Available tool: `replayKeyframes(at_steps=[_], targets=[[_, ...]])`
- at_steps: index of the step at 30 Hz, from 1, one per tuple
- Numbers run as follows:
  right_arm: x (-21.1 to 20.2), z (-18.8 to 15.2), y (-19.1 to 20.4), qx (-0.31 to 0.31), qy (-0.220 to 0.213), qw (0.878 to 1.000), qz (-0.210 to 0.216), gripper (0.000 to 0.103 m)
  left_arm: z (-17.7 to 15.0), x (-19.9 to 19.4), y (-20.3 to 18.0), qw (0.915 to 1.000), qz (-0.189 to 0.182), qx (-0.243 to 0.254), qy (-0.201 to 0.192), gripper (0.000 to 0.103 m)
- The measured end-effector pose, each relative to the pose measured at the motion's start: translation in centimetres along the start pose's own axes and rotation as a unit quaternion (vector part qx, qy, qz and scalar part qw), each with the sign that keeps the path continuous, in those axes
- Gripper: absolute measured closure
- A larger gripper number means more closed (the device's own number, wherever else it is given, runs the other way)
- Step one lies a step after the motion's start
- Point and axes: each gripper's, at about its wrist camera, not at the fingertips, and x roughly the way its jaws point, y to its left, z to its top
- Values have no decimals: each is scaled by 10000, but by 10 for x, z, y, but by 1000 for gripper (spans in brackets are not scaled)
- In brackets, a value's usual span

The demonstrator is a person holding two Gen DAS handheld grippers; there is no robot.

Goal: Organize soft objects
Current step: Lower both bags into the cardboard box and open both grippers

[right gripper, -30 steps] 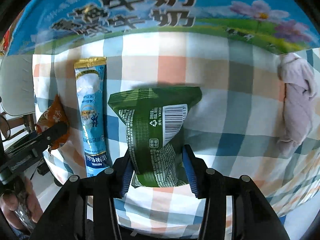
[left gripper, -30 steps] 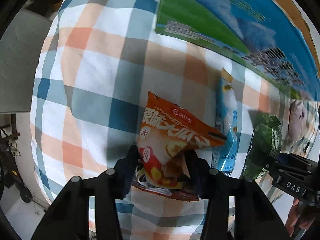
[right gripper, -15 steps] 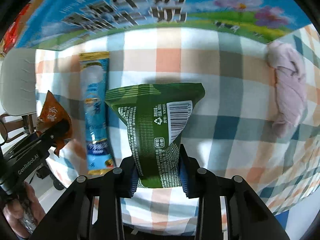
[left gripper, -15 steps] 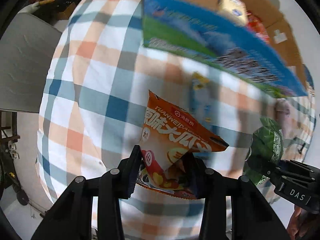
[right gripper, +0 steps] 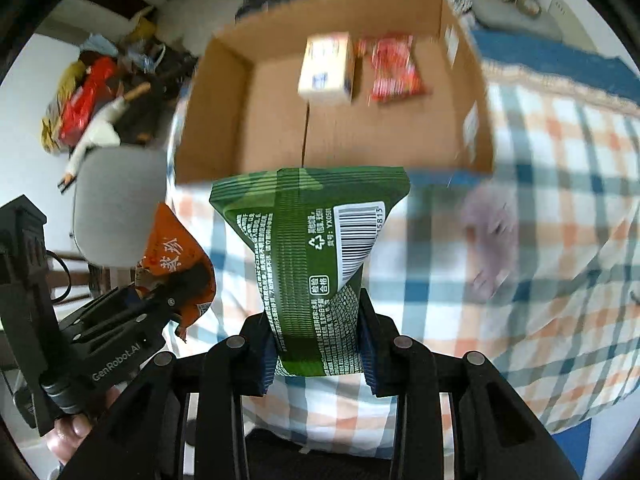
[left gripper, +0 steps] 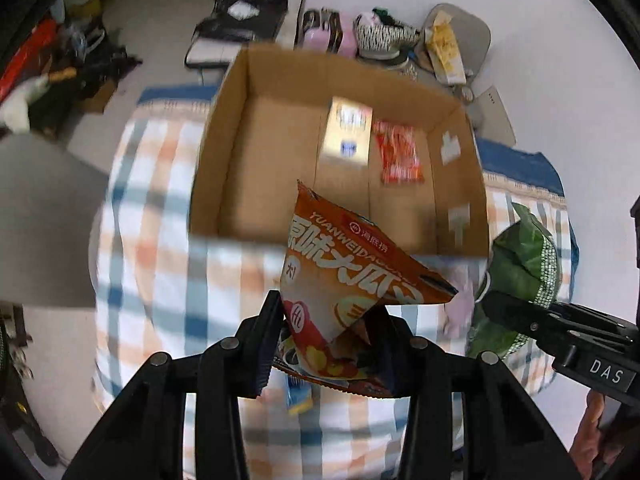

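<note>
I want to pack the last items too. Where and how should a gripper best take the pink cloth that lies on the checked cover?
The pink cloth is blurred, but it looks like a soft bunched lump lying free on the checked cover, right of the green packet. Probably come straight down from above and pinch across its narrower middle, where the bunched folds give the fingers something to hold.

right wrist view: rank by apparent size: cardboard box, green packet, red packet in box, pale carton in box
1. cardboard box
2. green packet, held in the right hand-held gripper close to the lens, so it looks inflated
3-4. pale carton and red packet: look alike, both blurred; not ranked.
</note>
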Motion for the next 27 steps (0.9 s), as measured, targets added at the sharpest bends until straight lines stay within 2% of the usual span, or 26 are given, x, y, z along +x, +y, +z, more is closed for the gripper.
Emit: replayKeyframes(at_steps=[6,12,15,21,27], targets=[[-15,65,-6,214,-275,9985,-426,67,69,25,-1,9995,289,4,121,65],[23,127,-21,530,-12,9954,-800,67,129,76,9,9970,596,-28,499,65],[50,147,-24,618,192,9930,-990,67,152,99,12,9954,676,-26,684,65],[94,174,-35,740,583,9875,-1265,67,183,149,13,9909,746,1,1122,65],[124,181,-43,761,945,9821,-1438,67,197,185,15,9864,805,36,1430,64]])
